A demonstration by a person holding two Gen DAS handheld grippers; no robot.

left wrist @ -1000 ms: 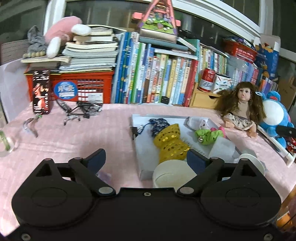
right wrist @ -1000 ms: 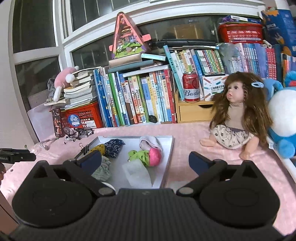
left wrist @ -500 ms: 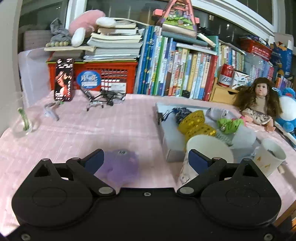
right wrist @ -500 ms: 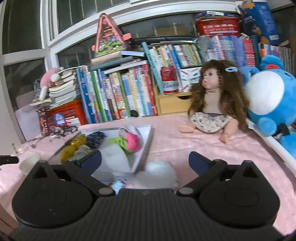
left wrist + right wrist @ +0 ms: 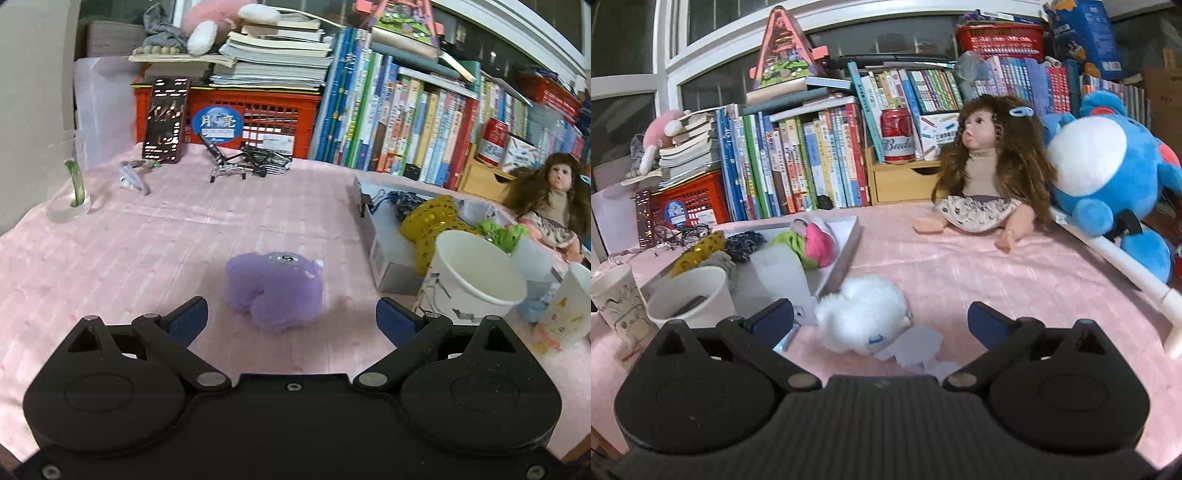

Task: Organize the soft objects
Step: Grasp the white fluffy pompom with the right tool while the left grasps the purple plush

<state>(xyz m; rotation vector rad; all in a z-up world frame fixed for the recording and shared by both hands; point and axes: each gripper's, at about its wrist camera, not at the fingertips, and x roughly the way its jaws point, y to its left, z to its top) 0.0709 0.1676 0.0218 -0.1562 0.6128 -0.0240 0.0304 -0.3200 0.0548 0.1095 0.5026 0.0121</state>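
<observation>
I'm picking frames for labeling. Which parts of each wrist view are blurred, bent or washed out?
Left wrist: the purple plush and paper cup are slightly soft, the bookshelf bows with fisheye curvature, light is dim and warm. Right wrist: the white plush is nearly blown out with little fur detail, while the doll looks reasonably sharp.
</observation>
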